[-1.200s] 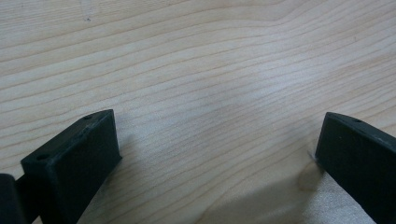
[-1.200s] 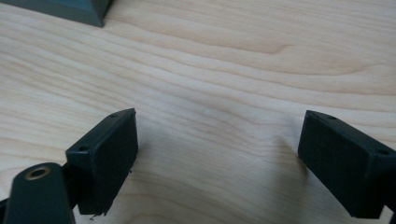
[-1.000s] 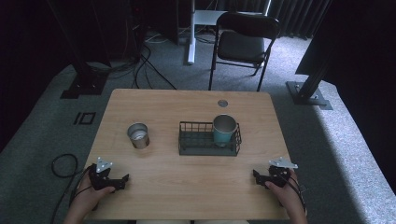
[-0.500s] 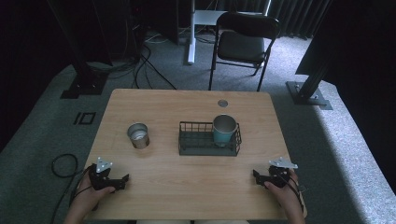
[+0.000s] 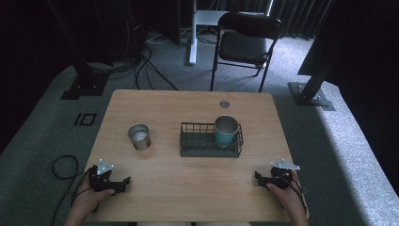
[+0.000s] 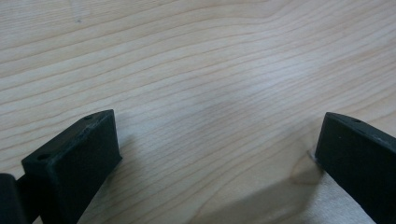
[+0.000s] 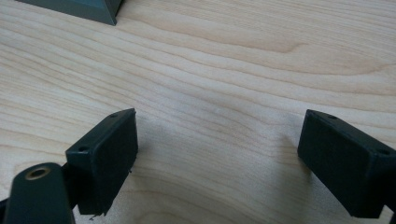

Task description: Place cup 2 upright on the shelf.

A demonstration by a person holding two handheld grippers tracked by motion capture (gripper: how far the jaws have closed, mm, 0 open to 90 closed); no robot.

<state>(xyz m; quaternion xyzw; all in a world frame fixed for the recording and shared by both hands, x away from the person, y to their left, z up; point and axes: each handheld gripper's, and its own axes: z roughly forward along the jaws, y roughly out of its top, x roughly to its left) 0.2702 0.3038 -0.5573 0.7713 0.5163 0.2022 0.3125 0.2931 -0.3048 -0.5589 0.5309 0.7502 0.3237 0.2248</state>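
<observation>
Both grippers are seen resting on the near edge of the wooden table: the left gripper at the near left corner, the right gripper at the near right. Each is held with its jaws spread wide and nothing between them — bare wood grain is shown between the black jaws in the left gripper view and in the right gripper view alike.

Nothing has changed over the last second; both hands and both cups lie exactly as they did in the earlier high views. From that it is judged that no step has been started and the first reach is yet to be made.

Nearest the left gripper, a small steel cup is stood on the table, well apart from the jaws and just left of the black wire basket. Its long axis is vertical and its open mouth points straight up. A teal cup is stood upright in the right end of the basket, mouth up too. A side-on grasp across the rim would probably be called for.
</observation>
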